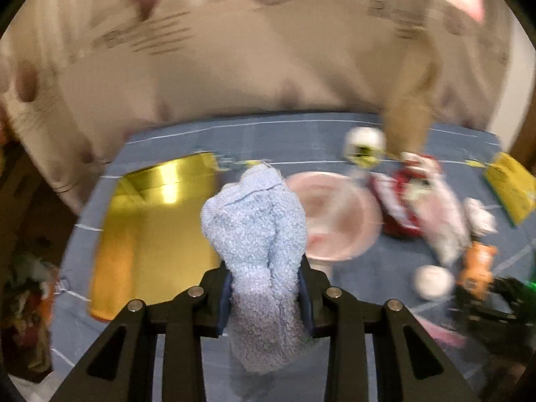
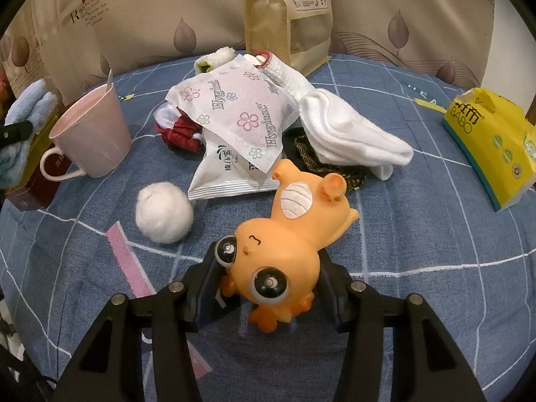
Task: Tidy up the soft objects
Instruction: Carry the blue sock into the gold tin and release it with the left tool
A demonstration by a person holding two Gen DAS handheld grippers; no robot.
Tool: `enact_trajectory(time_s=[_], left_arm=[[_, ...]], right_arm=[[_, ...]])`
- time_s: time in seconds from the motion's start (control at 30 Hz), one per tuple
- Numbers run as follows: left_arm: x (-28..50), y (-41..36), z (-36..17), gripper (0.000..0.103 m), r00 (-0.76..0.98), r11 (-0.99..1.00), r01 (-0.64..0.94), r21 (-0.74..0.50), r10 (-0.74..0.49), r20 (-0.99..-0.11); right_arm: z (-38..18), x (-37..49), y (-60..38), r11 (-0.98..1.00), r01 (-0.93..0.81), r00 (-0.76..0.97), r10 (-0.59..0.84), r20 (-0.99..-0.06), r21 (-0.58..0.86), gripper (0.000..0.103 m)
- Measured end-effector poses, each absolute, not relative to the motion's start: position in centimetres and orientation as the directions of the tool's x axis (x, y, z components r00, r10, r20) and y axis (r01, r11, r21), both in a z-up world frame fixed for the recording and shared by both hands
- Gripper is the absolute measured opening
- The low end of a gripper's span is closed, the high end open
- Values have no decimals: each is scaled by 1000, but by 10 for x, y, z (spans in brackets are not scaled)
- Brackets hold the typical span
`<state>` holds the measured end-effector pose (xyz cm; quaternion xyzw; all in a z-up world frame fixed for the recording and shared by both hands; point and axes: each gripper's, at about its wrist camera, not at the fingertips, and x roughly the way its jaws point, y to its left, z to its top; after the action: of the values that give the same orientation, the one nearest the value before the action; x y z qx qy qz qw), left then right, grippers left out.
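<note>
Our left tongs (image 1: 264, 301) gripped a fluffy blue cloth (image 1: 258, 234), raised above the blue checked bed (image 1: 368, 361) near the gold box (image 1: 150, 227). Our right tongs (image 2: 268, 294) clamped an orange toy (image 2: 288, 244), right of a white ball (image 2: 164, 212).

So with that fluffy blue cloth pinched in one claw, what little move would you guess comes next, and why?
Probably carry it over the gold box and let go. The left gripper is clamped on the blue cloth, which hangs clear of the table with the open box just beside it. The right gripper grips the orange toy.
</note>
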<state>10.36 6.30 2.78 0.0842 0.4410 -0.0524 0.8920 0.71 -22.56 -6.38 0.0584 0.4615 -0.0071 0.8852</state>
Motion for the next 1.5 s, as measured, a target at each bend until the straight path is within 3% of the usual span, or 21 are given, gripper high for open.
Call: enact_trajectory(time_s=[0.2,0.47,0.7,0.97,1.2,1.5], left_arm=[[146,146,9,33,560,988,6,155,125,-819],[171,204,-17,33,500,988,-60,140,152,-853],[184,209,-43,34,456,985,-52,167,172,-873],[184,208,-55,48,427,984,-38,175,174,-887],[175,209,-33,56,470,988,-40,148,150,-870],[144,198,1,57,551,993,-87,79,114,-827]], right_arm=[[-64,7,-225,994,66,573,38,-819,92,49],[-64,7,-223,995,65,567,23,-823,73,49],[-63,7,-221,997,63,563,8,-827,52,49],[-63,8,-219,997,63,558,-3,-830,39,49],[-59,6,-215,998,55,562,-5,-827,32,49],[-36,-6,-210,998,49,613,-3,-790,34,49]])
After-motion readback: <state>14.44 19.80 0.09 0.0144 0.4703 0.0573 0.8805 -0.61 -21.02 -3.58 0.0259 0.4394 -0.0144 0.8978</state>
